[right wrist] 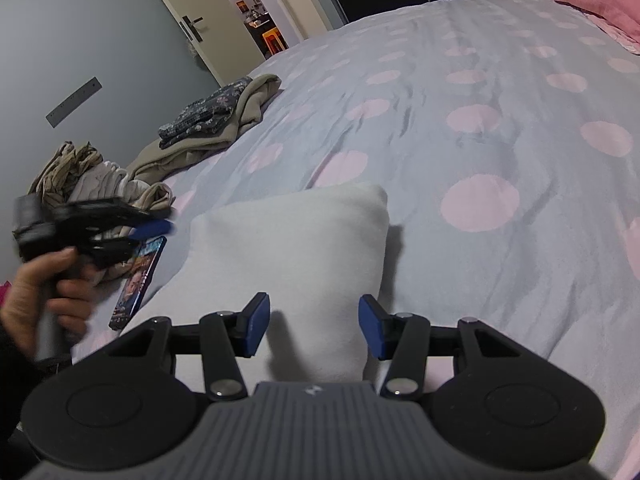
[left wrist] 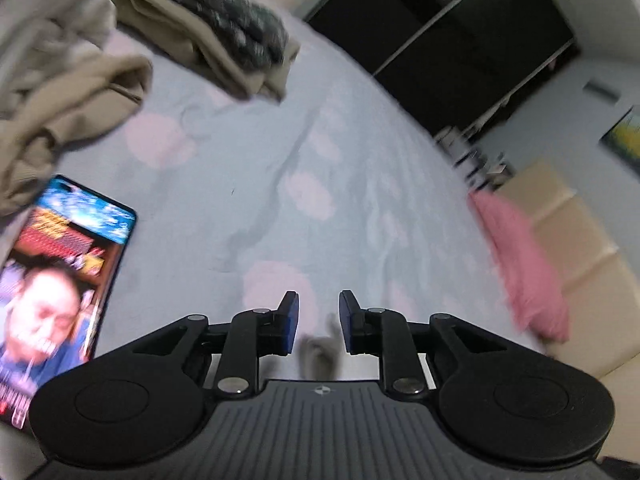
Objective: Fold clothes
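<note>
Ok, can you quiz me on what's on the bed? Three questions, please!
1. True or false: the phone lying on the bed has a dark screen.
2. Pick one: what sits on top of the beige garment in the far stack? A) a dark flowered garment B) a shoe C) a book
3. Fill the gap: the big dots on the bed cover are ____.

Key: 1 false, the screen is lit up; 2 A; 3 pink.
</note>
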